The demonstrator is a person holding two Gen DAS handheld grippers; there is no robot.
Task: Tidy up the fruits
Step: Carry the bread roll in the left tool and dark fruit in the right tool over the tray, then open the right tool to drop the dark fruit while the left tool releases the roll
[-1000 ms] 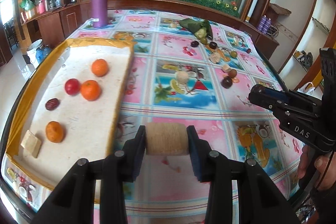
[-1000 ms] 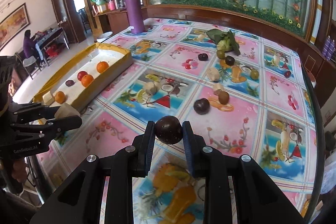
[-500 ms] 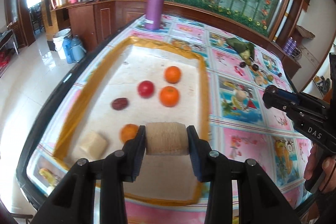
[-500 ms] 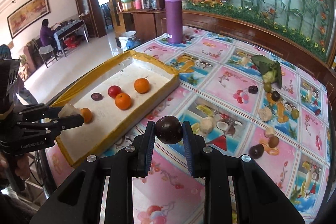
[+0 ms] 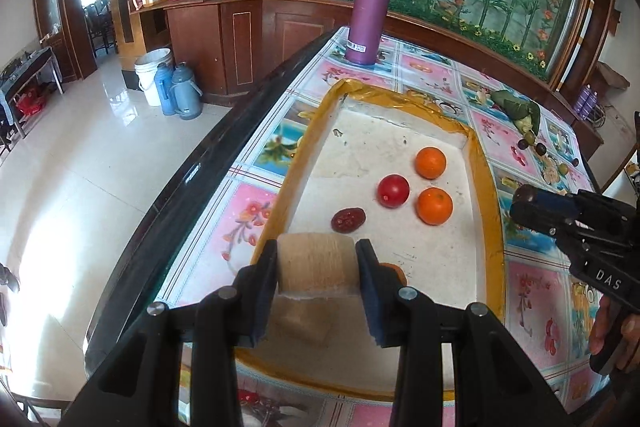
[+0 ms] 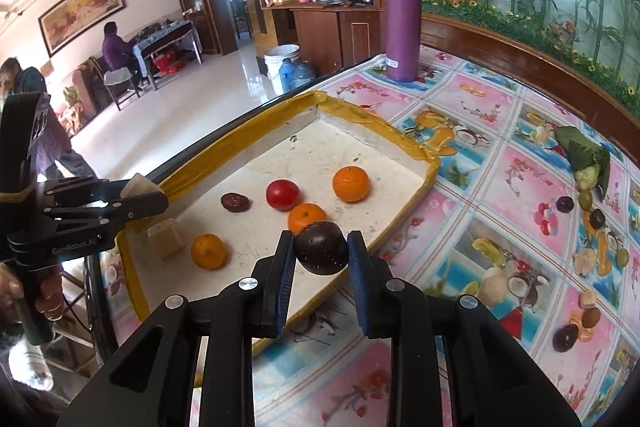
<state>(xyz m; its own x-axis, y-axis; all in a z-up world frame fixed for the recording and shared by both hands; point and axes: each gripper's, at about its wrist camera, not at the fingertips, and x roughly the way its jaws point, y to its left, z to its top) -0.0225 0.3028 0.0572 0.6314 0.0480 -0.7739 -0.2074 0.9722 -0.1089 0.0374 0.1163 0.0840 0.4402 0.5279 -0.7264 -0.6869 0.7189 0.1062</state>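
A tan cane piece is clamped between the jaws of the left gripper, above the near end of the yellow-rimmed tray. A dark round fruit is pinched by the right gripper, over the tray's near rim. In the tray lie three oranges, a tomato, a date and a tan block.

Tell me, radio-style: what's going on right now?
Left gripper shut on tan chunk, over tray. Right gripper shut on dark fruit, near tray edge. Nothing blocking.
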